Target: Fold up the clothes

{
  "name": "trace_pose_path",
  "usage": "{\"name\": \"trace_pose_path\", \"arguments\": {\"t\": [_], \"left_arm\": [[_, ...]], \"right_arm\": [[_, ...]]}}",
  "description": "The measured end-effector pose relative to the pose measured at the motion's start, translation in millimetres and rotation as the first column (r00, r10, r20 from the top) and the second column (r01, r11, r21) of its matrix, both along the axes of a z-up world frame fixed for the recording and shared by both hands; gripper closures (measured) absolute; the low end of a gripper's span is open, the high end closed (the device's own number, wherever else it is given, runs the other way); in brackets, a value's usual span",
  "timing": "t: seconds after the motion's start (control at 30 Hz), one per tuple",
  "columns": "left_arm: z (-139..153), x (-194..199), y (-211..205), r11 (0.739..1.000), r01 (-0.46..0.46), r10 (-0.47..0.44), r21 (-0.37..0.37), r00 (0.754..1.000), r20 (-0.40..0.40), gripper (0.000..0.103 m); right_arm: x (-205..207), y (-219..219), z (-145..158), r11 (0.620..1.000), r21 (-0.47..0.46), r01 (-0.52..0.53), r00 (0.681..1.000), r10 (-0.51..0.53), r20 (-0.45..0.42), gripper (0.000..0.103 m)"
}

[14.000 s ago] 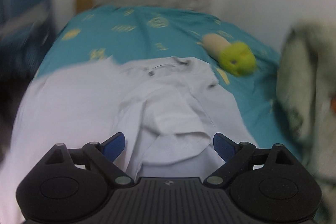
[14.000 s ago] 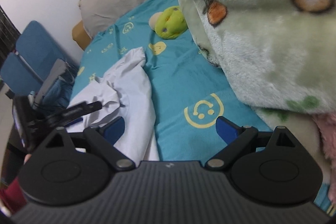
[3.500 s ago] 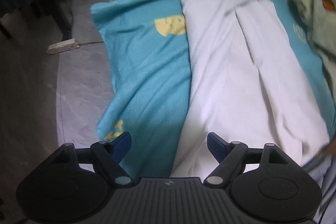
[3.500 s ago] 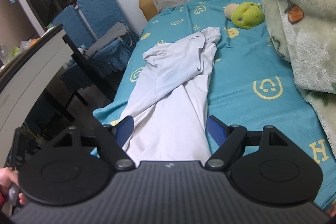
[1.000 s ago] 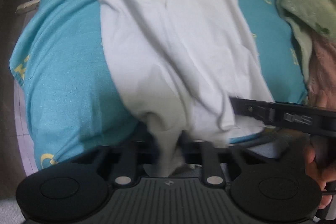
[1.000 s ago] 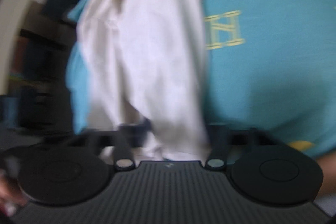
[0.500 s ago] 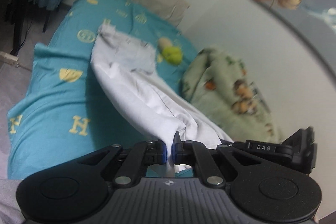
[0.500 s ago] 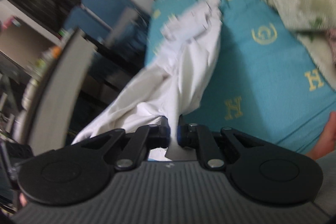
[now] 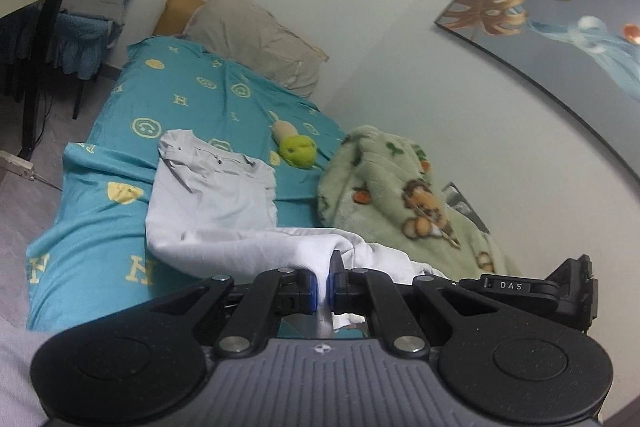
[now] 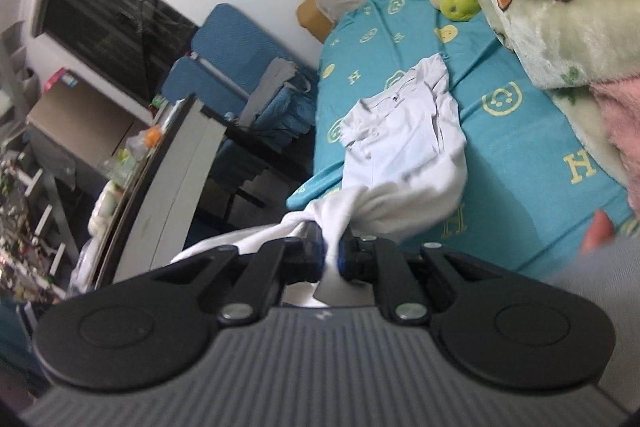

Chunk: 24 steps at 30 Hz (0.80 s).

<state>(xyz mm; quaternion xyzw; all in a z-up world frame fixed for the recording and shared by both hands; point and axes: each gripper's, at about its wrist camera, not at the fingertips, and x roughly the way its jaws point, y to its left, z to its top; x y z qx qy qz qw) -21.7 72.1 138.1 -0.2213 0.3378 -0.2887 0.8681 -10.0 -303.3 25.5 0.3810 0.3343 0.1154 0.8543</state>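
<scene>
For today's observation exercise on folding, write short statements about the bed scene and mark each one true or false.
1. Both grippers, left and right, have their fingers shut on the white cotton shirt. True.
2. The green plush toy lies on the shirt. False: it lies beside it on the turquoise patterned bedsheet.
3. The shirt's collar end rests on the bedsheet. True.
4. The grey pillow covers the shirt. False: it sits apart at the bed's head.

Home bedroom, bed in teal sheet (image 9: 188, 99), grey pillow (image 9: 256, 39), plush toy (image 9: 298, 151), wall picture (image 9: 560, 15)
</scene>
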Motion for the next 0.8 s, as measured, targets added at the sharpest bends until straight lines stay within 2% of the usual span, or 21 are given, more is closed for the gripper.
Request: {"name": "trace_pose_path", "arguments": {"t": [0.07,0.27,0.43,0.5,0.67,0.8], "left_arm": [[-12.1,39.3,-1.8,1.000,-0.016,0.016,0.008,1.000,-0.001,0.098],[-45.2,156.9,-24.2,0.992,-0.061,0.061,0.114,0.998,0.000,0.097],[-99.3,248.2,-40.4,0.973,-0.082,0.093,0.215,0.995,-0.042,0.097],[-126.1,279.2,-42.4,0.970,-0.082,0.100,0.229,0.993,-0.070,0.097],[-195.6,334.9,-50.6,0.948,-0.079,0.119,0.308,0.986,-0.114,0.097],[-242.9,358.1,-51.6,0.935,-0.074,0.138,0.347,0.977,-0.165,0.096]], "right_arm": [[31.3,-3.3,-4.4,1.000,0.001,0.011,1.000,-0.011,-0.019,0.093],[140.7,-12.0,-32.3,0.998,-0.031,0.046,0.993,-0.049,-0.103,0.093],[225.0,-18.8,-83.4,0.996,-0.079,0.049,0.980,-0.063,-0.188,0.093],[252.9,-19.7,-107.5,0.994,-0.104,0.040,0.974,-0.062,-0.218,0.093],[305.1,-13.1,-162.3,0.976,-0.215,-0.024,0.956,-0.040,-0.290,0.092],[323.9,-10.6,-189.9,0.969,-0.242,-0.054,0.947,-0.027,-0.320,0.091]]}}
